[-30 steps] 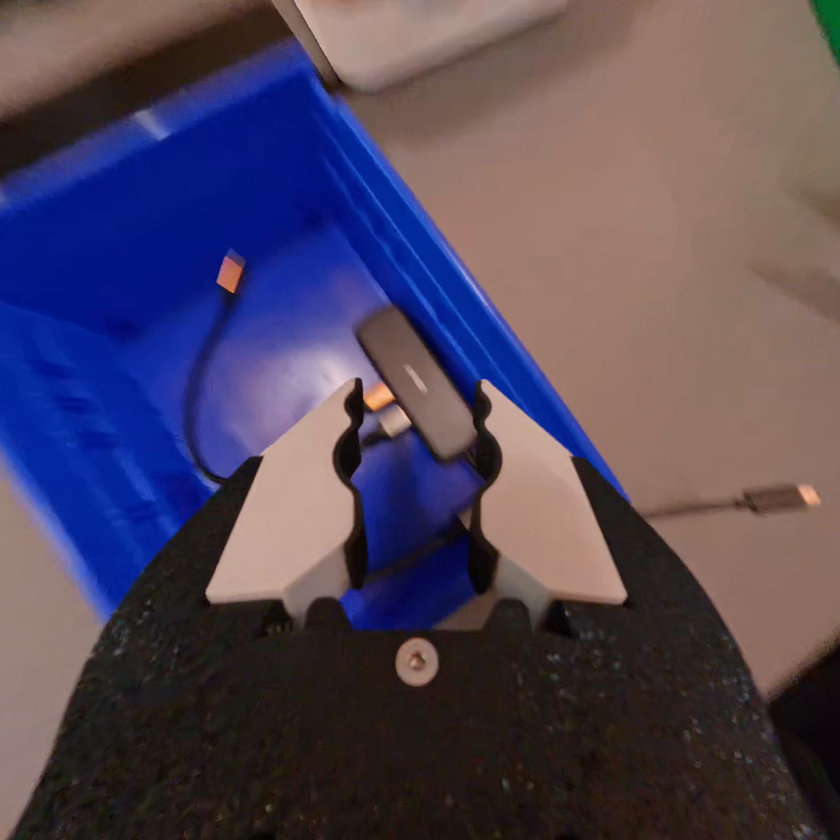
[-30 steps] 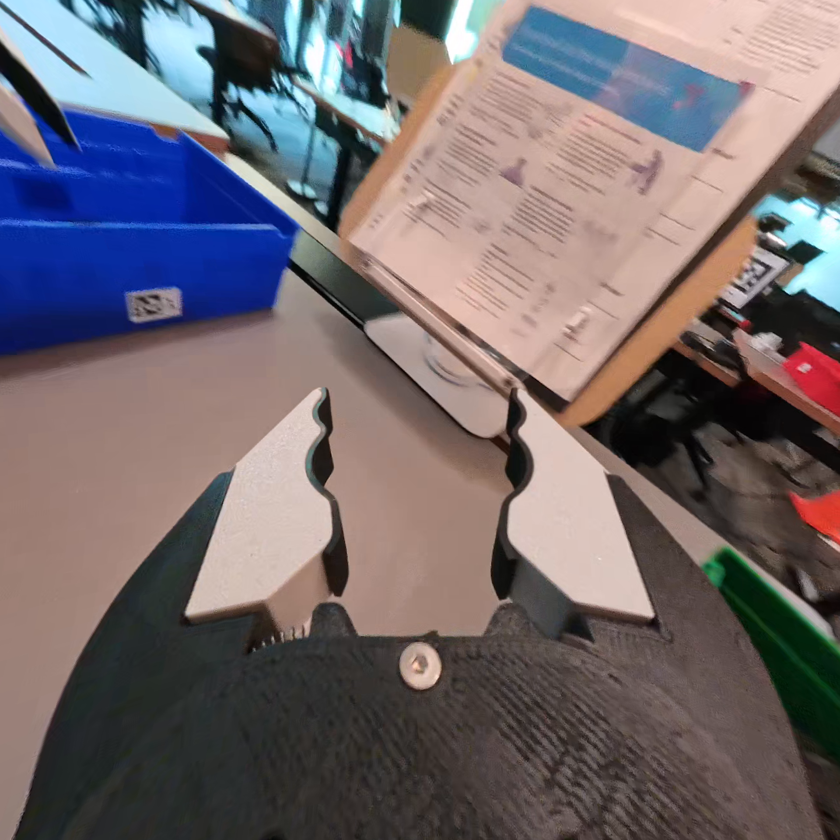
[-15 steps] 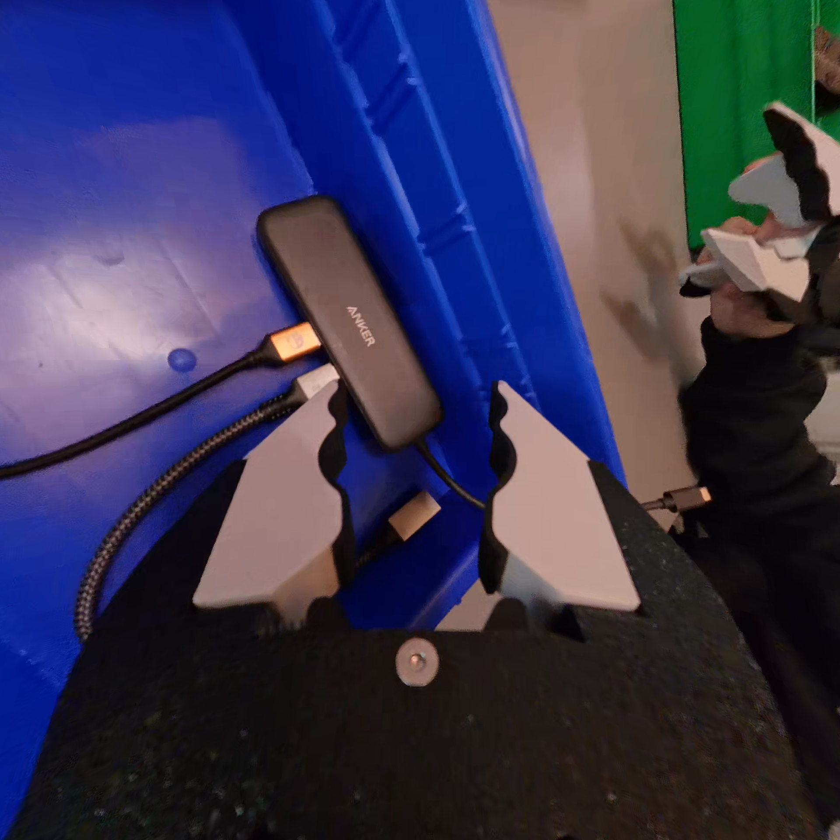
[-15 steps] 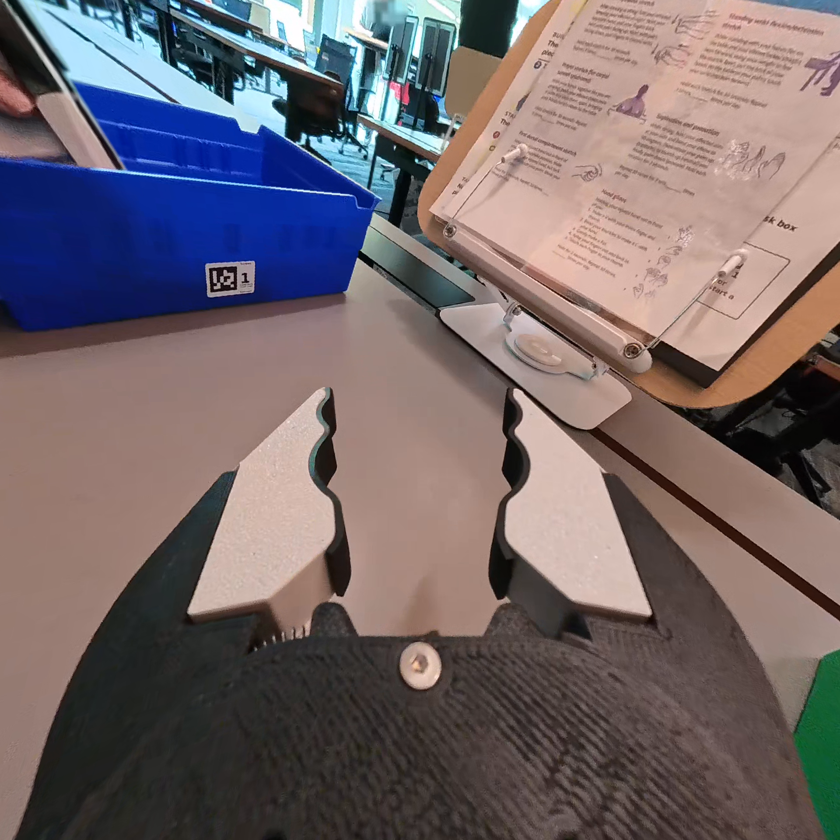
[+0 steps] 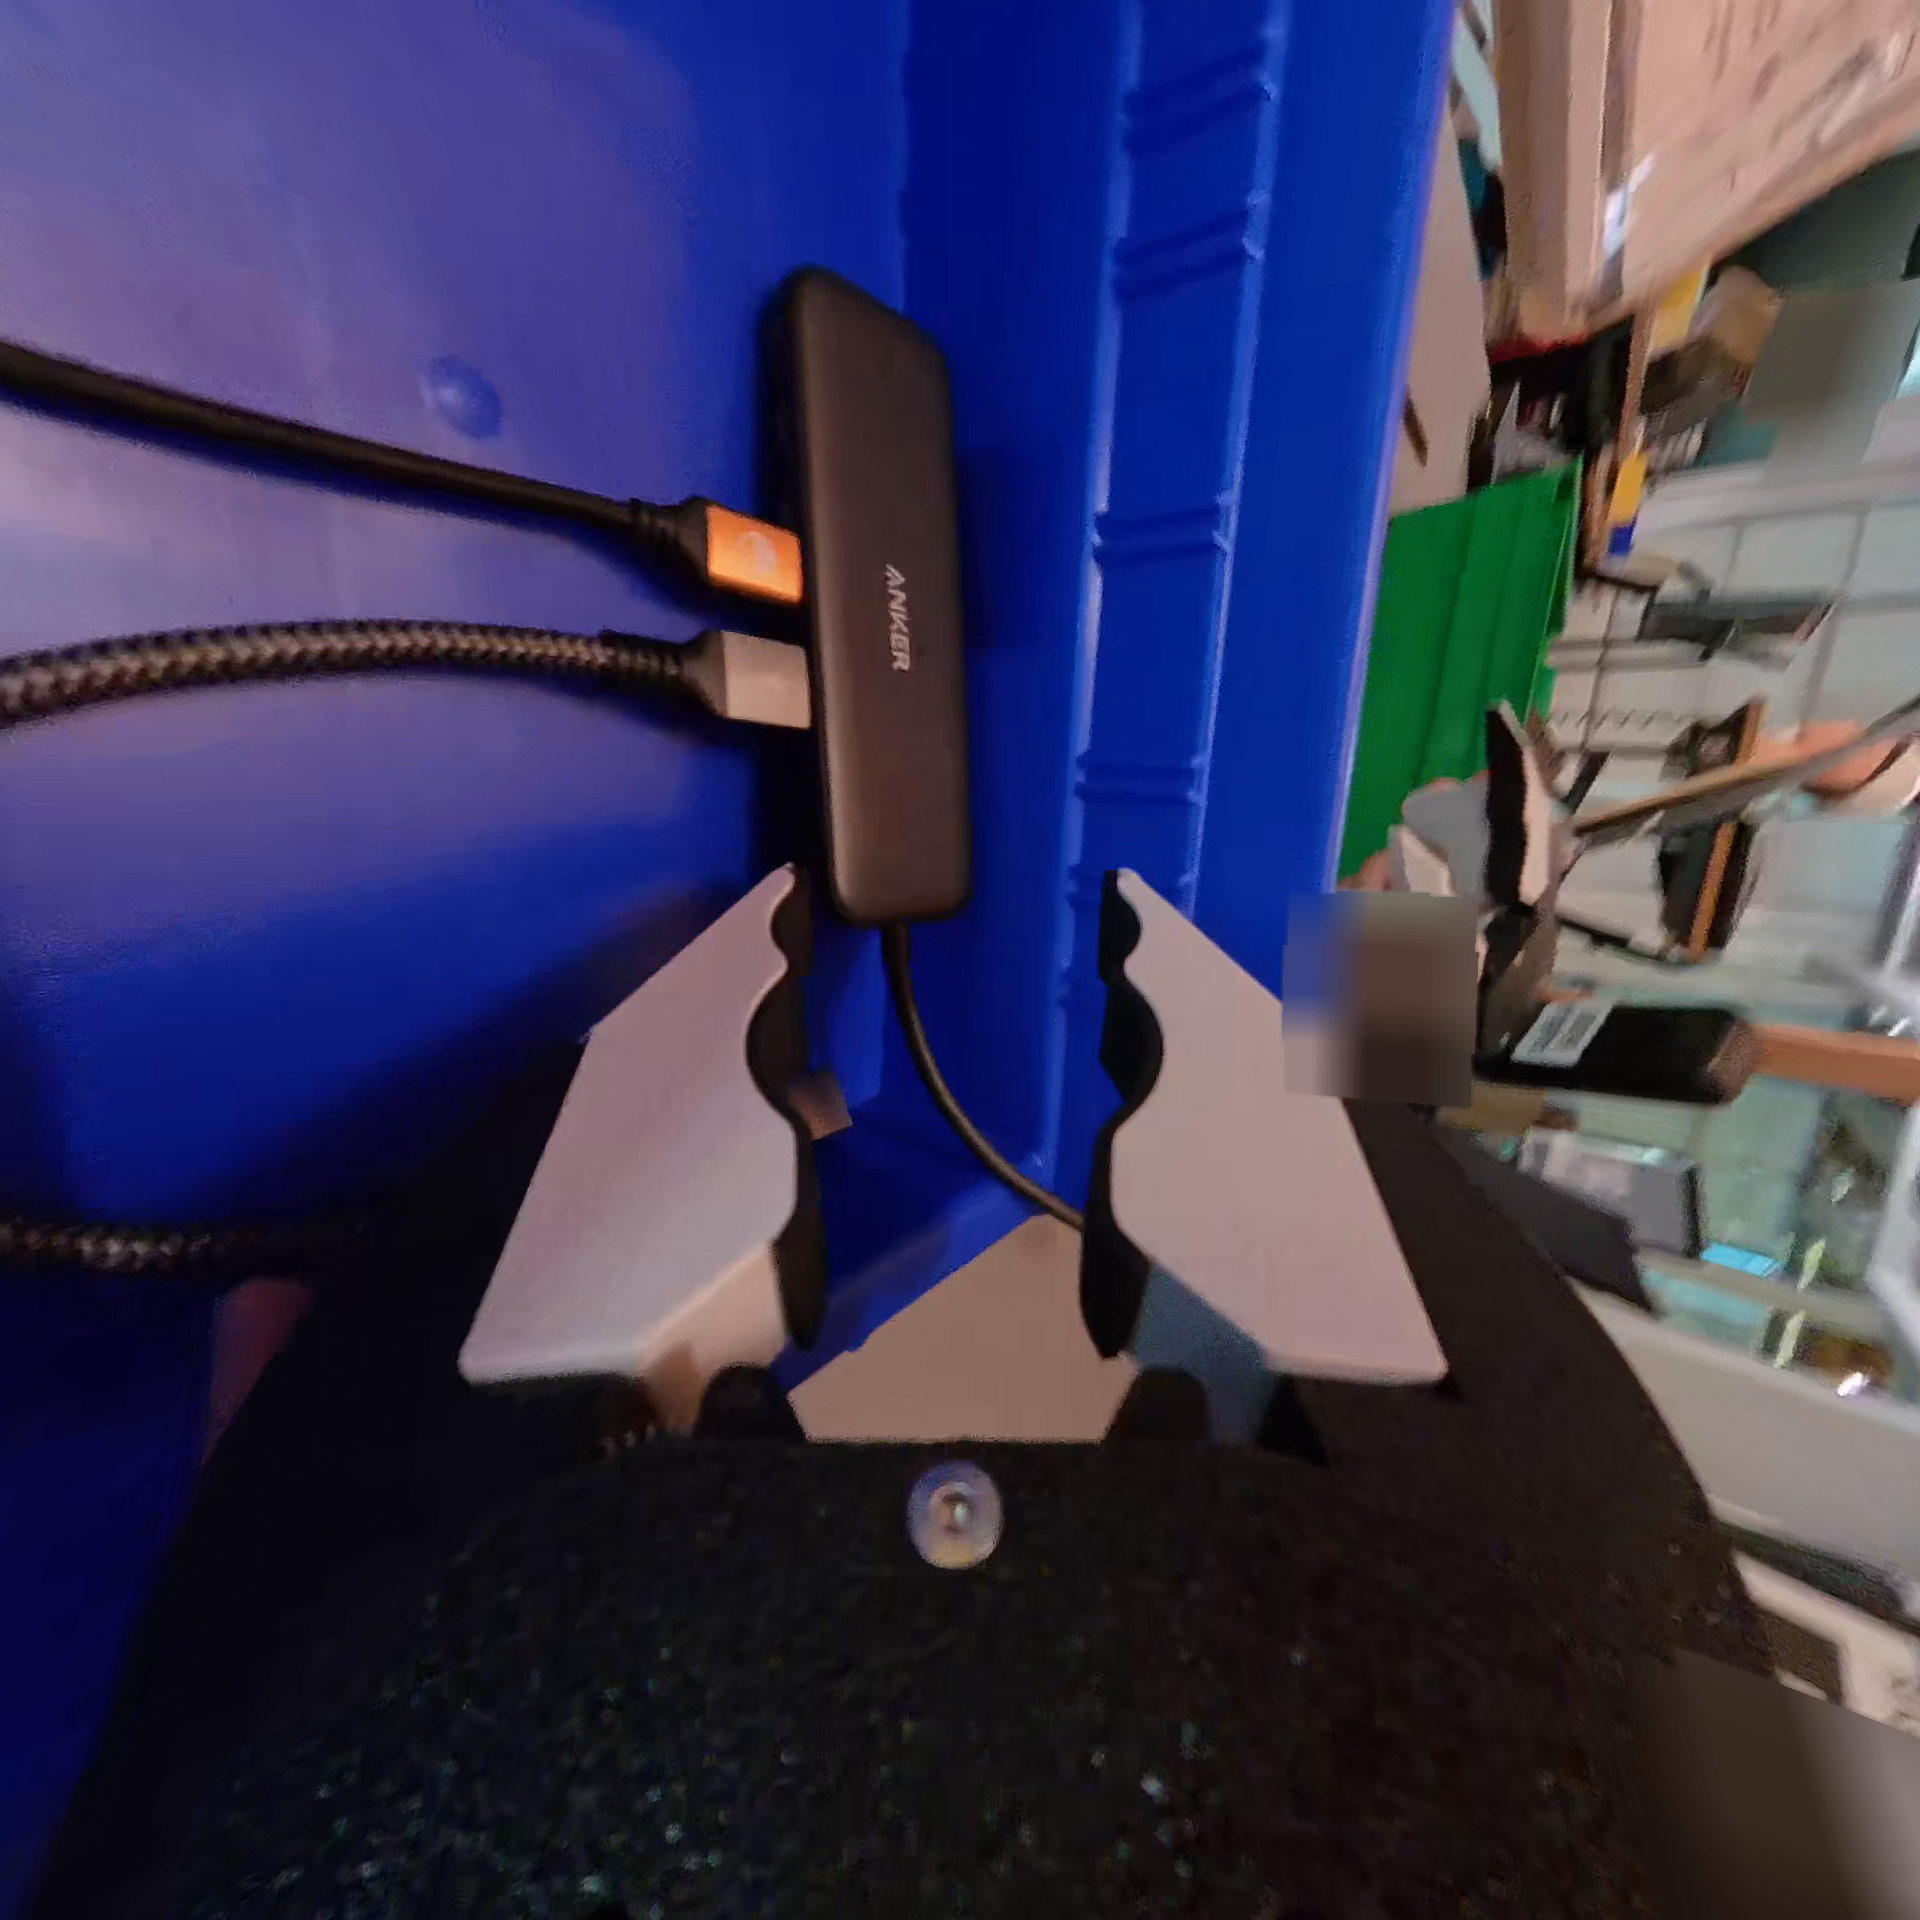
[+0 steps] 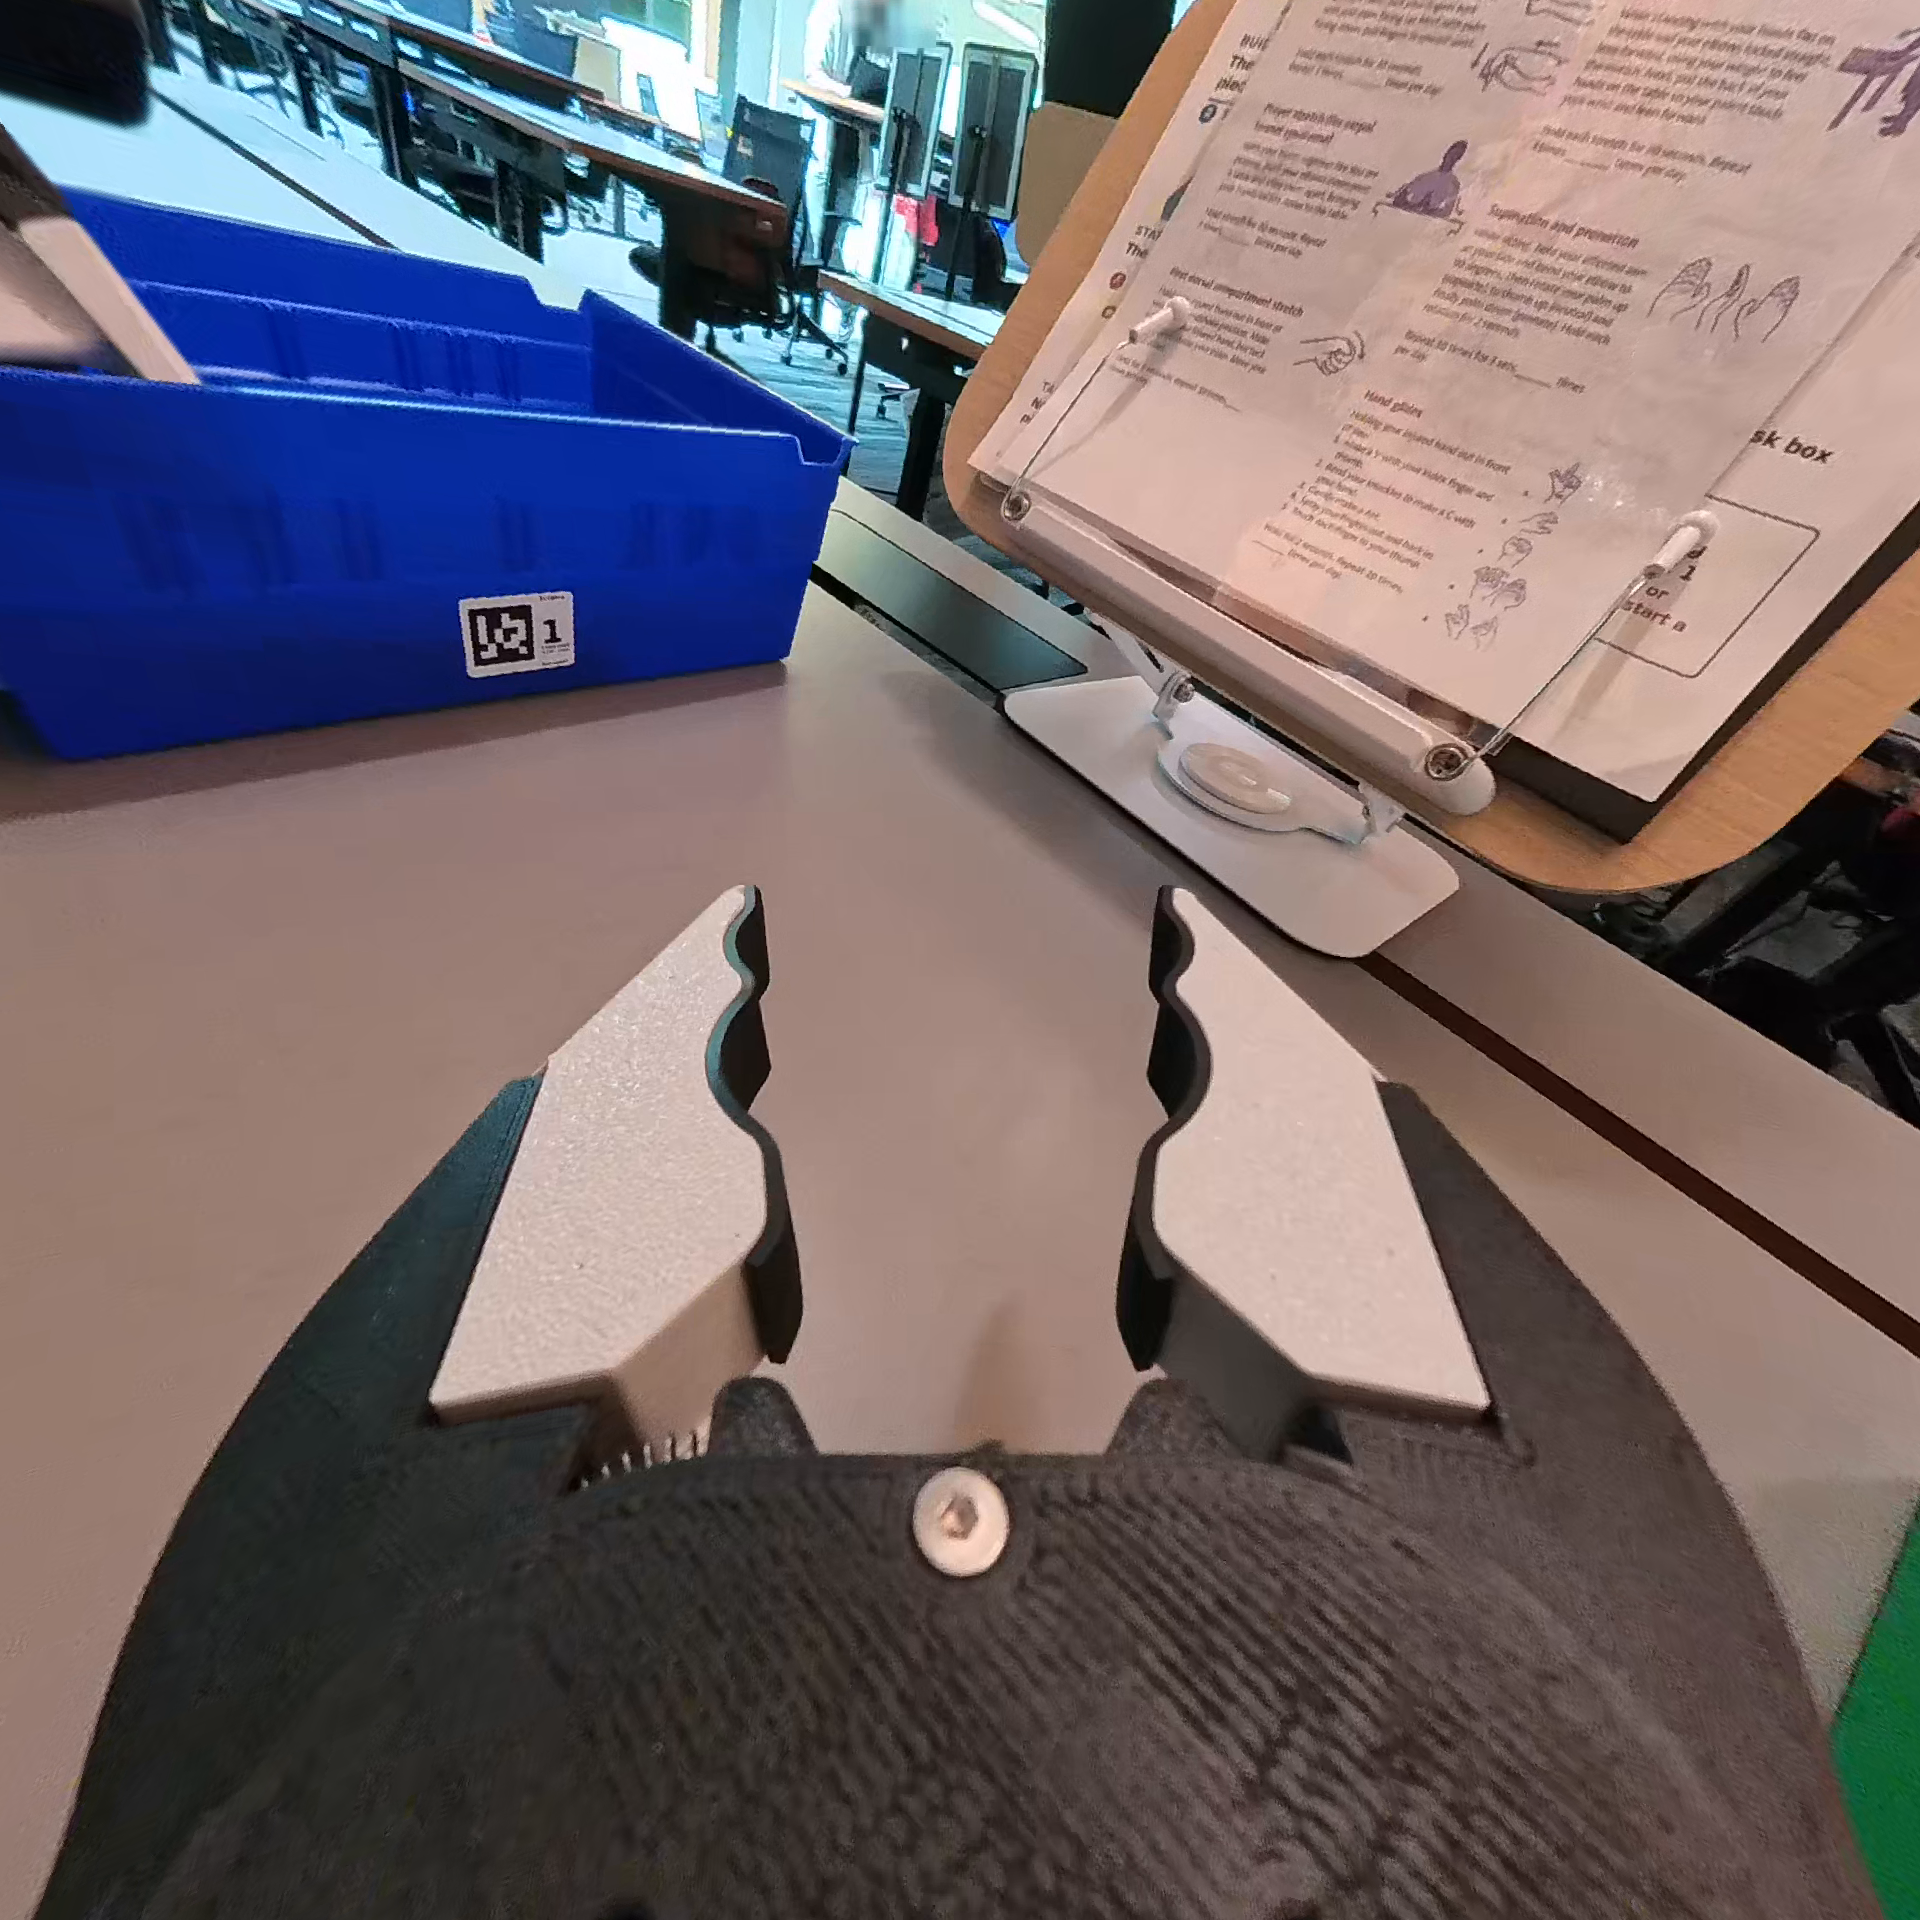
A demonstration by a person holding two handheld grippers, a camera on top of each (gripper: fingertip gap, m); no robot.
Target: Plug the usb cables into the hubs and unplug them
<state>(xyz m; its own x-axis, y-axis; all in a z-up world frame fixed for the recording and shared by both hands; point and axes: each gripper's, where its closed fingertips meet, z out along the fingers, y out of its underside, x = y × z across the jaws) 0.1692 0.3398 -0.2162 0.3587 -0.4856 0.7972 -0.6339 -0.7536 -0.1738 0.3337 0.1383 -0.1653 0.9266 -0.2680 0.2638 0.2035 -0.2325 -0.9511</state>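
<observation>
The dark USB hub (image 5: 883, 613) lies in the blue bin (image 5: 312, 260), against its ribbed wall, with an orange-tipped cable (image 5: 748, 566) and a braided cable (image 5: 753, 675) plugged into its side. The left gripper (image 5: 951, 894) hangs spread wide just short of the hub's tail end (gripping nothing). The right gripper (image 6: 956, 914) gapes empty above the grey worktop (image 6: 312, 935), near a document stand (image 6: 1299, 831).

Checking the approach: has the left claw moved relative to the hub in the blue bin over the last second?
Yes. The left claw has closed in on the hub, its tips now flanking the hub's cable end.
</observation>
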